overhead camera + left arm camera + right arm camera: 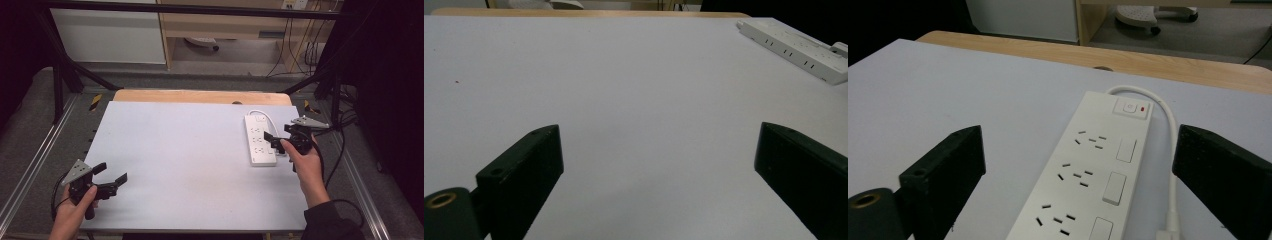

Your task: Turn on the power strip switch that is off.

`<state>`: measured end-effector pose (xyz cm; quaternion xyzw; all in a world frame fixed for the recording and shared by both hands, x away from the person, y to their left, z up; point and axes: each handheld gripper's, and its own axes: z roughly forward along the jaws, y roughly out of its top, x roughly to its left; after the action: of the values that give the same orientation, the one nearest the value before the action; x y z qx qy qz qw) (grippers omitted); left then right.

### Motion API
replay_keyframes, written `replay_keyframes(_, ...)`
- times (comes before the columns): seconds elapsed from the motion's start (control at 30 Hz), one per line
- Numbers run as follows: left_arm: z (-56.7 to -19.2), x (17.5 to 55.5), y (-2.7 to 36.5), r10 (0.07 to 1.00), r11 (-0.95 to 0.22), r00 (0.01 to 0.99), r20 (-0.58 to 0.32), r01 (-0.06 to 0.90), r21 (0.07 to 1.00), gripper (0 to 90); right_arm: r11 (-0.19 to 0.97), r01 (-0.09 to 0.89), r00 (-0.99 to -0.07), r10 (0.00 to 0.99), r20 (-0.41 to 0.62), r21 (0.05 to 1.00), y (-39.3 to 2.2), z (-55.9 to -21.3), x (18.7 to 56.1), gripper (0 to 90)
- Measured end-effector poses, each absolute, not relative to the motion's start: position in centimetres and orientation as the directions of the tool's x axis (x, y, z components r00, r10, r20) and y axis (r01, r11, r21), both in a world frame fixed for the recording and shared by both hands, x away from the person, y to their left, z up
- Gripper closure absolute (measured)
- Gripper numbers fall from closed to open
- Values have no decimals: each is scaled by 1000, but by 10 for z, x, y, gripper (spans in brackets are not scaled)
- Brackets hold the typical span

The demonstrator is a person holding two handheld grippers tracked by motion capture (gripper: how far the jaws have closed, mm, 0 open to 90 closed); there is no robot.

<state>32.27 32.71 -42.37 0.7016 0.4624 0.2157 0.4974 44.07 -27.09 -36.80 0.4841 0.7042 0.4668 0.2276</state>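
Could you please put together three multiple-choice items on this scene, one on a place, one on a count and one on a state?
1. Where on the table does the power strip lie?
A. right side, by the right tongs
B. left front corner
C. centre

2. How many socket groups does the power strip show in the right gripper view?
A. one
B. three
C. six

3. How do the left tongs stand?
A. shut on the cord
B. shut and empty
C. open and empty

Answers: 1 A, the high view shows the strip beside the right hand; 2 B, three hole clusters run along it; 3 C, the jaws stand wide apart over bare table.
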Motion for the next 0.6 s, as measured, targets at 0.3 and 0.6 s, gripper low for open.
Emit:
replay_keyframes(0.3,-422,323,325,853,-98,503,-141,418,903,55,91,482,-407,904,131,871,-274,-368,453,176)
replay_keyframes(0.6,-422,323,323,845,-116,518,-131,418,901,54,100,482,-396,911,114,871,-274,-365,470,211)
